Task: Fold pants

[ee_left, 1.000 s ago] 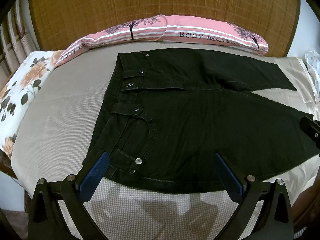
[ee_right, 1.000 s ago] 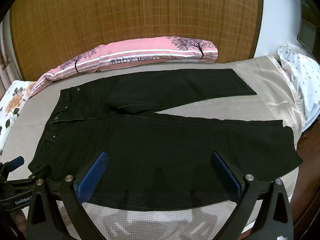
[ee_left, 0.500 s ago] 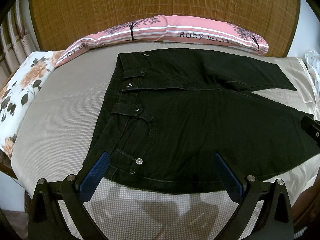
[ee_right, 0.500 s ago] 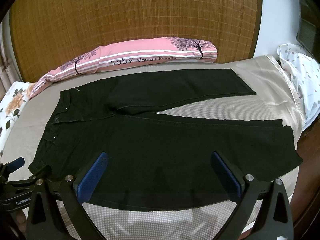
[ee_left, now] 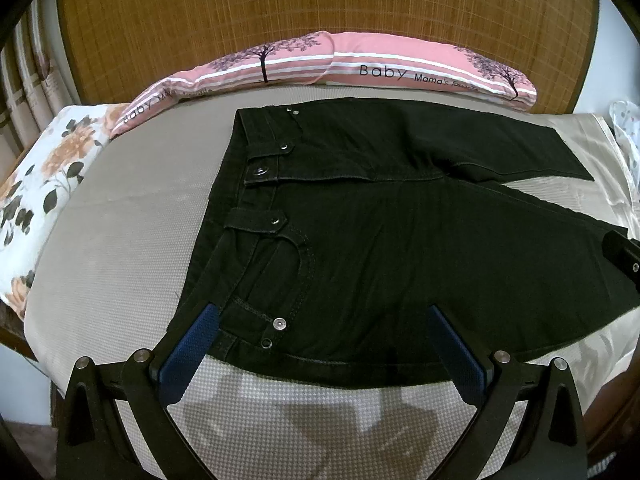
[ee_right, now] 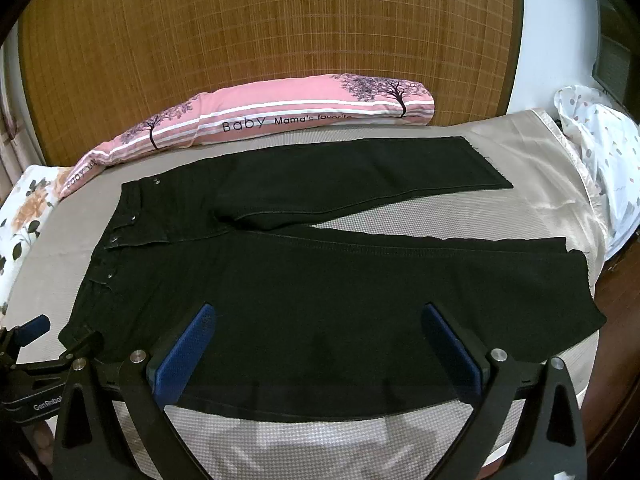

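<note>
Left gripper [ee_left: 320, 344] hangs jaws apart over the waistband corner of the black pants [ee_left: 400, 248], spread flat on the bed [ee_left: 120, 240]; right gripper [ee_right: 320, 340], also apart, hovers over the near leg. Folding seems unstarted: next, pinch the near edge

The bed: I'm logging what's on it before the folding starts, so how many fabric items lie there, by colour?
Black: 1, the pants, spread flat with the legs apart.
Pink: 1, the long pillow along the headboard.
White floral: 1, the pillow at the left end.
White spotted: 1, the bundled cloth at the right end.
Total: 4.
</note>
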Demonstrator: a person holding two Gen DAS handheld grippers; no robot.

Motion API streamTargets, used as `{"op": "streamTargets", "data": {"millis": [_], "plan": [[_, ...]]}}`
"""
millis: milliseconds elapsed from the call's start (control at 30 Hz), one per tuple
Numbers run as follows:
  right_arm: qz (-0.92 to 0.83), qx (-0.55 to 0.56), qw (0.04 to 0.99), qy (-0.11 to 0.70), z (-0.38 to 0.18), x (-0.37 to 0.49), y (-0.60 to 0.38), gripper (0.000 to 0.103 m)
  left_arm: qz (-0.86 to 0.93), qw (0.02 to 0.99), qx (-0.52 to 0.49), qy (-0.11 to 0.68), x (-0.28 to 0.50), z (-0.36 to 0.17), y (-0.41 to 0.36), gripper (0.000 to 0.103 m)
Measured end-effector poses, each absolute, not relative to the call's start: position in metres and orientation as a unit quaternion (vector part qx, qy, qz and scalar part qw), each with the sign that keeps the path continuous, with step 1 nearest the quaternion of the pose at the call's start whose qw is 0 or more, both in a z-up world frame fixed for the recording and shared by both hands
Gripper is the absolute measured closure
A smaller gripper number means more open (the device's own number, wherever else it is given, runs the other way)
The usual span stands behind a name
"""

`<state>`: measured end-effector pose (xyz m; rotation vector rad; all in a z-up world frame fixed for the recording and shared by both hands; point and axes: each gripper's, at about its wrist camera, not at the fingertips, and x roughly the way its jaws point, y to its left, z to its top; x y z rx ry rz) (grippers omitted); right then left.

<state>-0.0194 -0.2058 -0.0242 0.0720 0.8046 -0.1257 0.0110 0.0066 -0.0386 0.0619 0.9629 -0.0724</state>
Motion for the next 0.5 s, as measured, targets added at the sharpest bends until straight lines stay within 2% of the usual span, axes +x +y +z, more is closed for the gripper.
{"op": "streamTargets", "data": {"millis": [500], "plan": [[-0.061, 0.036, 0.917, 0.392, -0.0243, -0.02, -0.207, 0.001, -0.038, 0.884, 0.027, 0.466, 0.0128, -0.0388, 0.007, 0.001]]}}
